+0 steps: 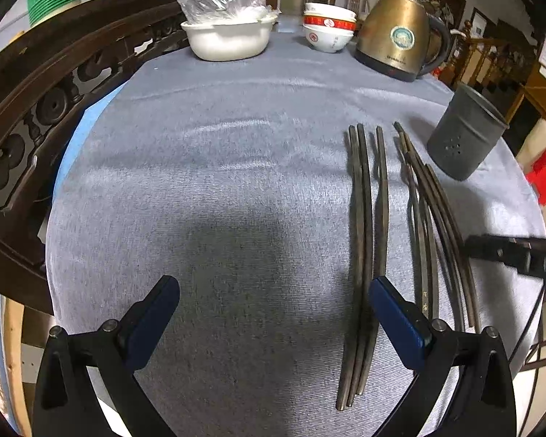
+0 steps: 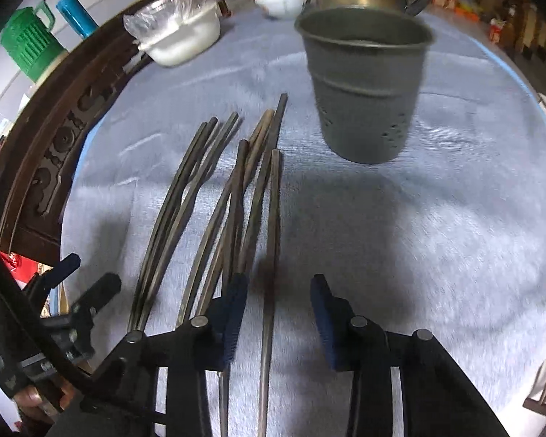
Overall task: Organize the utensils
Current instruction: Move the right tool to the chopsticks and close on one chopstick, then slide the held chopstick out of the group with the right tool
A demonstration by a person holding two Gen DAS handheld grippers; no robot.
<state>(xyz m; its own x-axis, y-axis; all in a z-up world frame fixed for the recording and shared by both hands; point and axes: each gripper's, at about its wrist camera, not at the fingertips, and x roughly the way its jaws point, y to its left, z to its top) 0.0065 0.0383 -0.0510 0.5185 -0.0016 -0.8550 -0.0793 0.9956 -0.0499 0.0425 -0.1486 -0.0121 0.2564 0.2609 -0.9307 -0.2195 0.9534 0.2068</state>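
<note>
The counter (image 1: 236, 182), under a grey-blue cloth, fills the middle of both views. In the left wrist view a brass-coloured kettle (image 1: 400, 32) stands upper right, a white basin (image 1: 229, 40) with a plastic bag in it sits at top centre, and stacked red-and-white bowls (image 1: 329, 27) stand between them.

The grey perforated holder (image 2: 364, 83) stands upright at upper centre of the right wrist view, open mouth up, with nothing showing above its rim.

The chopsticks (image 2: 214, 196) lie loose on the cloth left of centre in that view, fanned in two rough groups, some crossing. None is in the holder, so I judge the task barely begun.

My right claw (image 2: 278, 309) is spread apart at lower centre, straddling the rightmost chopstick (image 2: 271, 255), which runs between the pads without touching either. My left claw (image 1: 273, 313) is wide apart over bare cloth at the bottom of its view, holding nothing; its right pad (image 1: 396, 320) sits just beside the left group.

The step in hand, as I read it, is gripping that single stick. To do it well I would lower squarely, close near mid-length, keep the left pad off the neighbouring crossed sticks, then tip it into the holder.
</note>
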